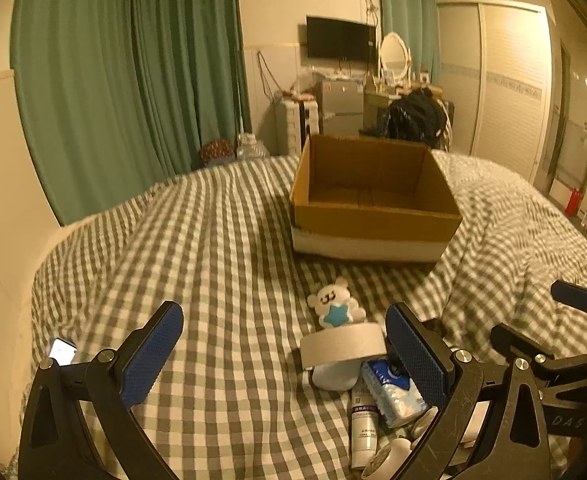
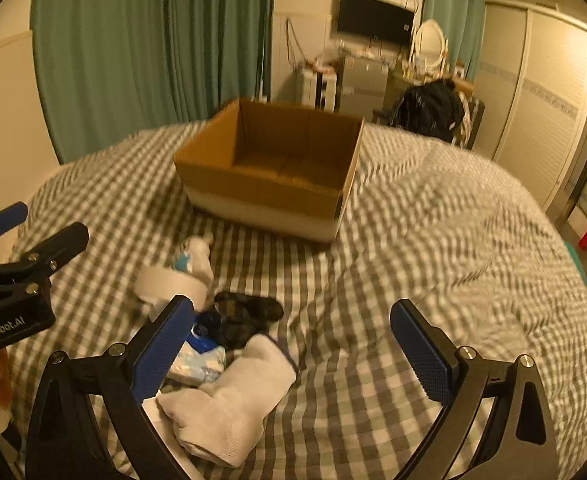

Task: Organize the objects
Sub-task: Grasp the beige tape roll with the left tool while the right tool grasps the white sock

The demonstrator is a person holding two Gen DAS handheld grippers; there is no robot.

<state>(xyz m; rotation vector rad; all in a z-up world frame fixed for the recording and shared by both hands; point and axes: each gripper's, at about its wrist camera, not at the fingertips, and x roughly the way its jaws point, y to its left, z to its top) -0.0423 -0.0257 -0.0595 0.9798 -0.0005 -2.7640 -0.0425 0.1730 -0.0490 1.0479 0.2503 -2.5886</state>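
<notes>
- Box (image 1: 373,216) sits empty on the bed (image 1: 213,240), well ahead of both grippers.
- Pile lies before the box: sock (image 2: 229,396) lowest in the right view, its long axis running up-right.
- Right gripper (image 2: 293,344) is wide, empty, and nearer the sock, I judge.
- Left gripper (image 1: 285,344) is wide and empty; tape roll (image 1: 343,344) lies just inside its right finger.

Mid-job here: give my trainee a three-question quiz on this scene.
1. True or false: the box already holds items.
2. Which lies nearest the box? A) bear toy B) socks C) tube
3. Fill in: both the left gripper and right gripper are ____.

Key: 1 false, its visible floor is bare; 2 A; 3 open.
</notes>
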